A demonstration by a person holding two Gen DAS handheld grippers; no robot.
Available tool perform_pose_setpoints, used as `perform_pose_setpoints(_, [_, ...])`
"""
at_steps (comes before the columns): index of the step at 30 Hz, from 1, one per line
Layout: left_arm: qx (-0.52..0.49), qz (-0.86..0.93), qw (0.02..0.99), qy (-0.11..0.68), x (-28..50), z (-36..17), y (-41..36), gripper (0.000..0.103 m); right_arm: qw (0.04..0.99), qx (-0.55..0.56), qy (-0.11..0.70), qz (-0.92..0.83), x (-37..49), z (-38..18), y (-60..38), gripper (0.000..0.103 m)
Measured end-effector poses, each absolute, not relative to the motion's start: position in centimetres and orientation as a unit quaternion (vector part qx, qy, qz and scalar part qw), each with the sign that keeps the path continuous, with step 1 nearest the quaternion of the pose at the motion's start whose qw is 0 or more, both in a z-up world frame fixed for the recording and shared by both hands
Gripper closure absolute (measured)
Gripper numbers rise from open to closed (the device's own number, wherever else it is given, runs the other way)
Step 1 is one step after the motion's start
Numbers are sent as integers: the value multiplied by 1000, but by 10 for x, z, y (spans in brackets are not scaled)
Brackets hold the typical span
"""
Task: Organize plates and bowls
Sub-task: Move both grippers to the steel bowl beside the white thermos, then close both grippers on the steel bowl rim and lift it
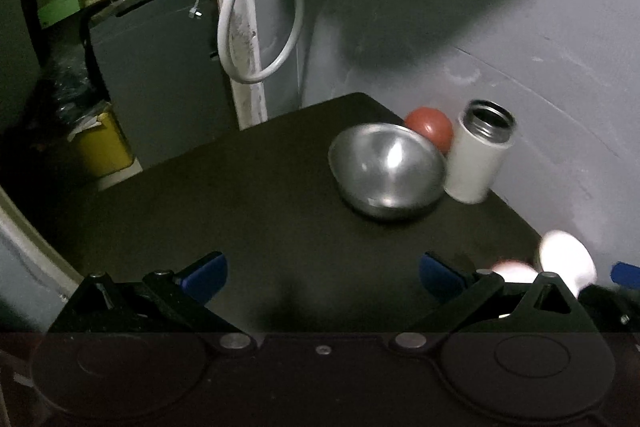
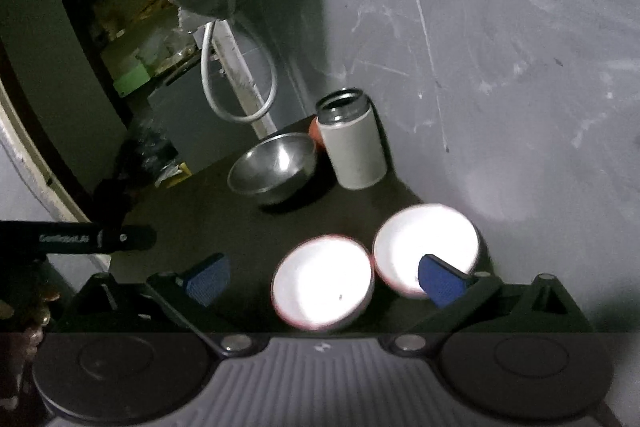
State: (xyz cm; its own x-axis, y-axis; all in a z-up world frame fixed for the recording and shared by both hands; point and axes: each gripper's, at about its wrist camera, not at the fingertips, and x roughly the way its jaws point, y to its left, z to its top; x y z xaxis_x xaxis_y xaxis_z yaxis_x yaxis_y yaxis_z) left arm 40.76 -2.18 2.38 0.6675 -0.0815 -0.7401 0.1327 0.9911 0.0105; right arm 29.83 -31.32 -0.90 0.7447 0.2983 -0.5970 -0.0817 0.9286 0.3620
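- My left tool (image 1: 323, 277) stands spread wide over bare dark counter (image 1: 240, 195), its blue pads holding nothing.
- My right tool (image 2: 324, 281) is just as wide; the nearer white bowl (image 2: 322, 283) lies below the gap between its fingers, but neither pad presses on it.
- The steel bowl (image 1: 386, 171) sits upright toward the far corner of the counter: round, shallow, brushed grey metal with a bright glint inside and nothing in it.
- Behind it, touching or nearly touching its rim, a reddish-orange rounded piece (image 1: 430, 127) shows; I cannot tell whether it is a bowl.
- Just beside the steel bowl stands a white cylinder flask (image 1: 478, 155), lid off, with a metal threaded mouth.
- Two white bowls sit side by side at the near right of the counter, by the wall; the second (image 2: 426, 247) is partly behind my right pad. Both glare white inside, with a thin reddish rim.
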Motion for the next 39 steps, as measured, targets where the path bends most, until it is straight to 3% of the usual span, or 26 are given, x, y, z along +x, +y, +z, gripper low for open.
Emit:
perform_pose_setpoints(4, [12,-50,911,408,456,9,-16,1,920,161,347,87,332,-14,-308,1])
perform_pose_setpoints(17, [-34,-61,900,429,555,-29,-12,1,900,205,380,62,435,-46,-265,21])
perform_pose_setpoints(20, [-40,-68,897,434,560,-36,-13,6,898,203,386,46,449,-54,-258,25])
perform_pose_setpoints(23, [-46,-74,894,439,563,-41,-14,14,895,211,391,40,459,-61,-254,29])
perform_pose_setpoints(29, [-60,-83,887,450,564,-46,-16,42,888,227,398,38,470,-70,-247,46])
perform_pose_setpoints(31, [-64,-84,885,453,564,-47,-17,59,888,230,397,39,472,-71,-246,52])
perform_pose_setpoints(33, [-68,-88,882,458,563,-48,-18,64,887,232,397,42,475,-72,-245,58])
perform_pose_setpoints(36, [-85,-102,877,461,561,-49,-18,83,887,231,397,47,477,-72,-242,67])
perform_pose_setpoints(39, [-83,-99,878,461,557,-48,-19,91,888,227,397,51,479,-70,-240,74])
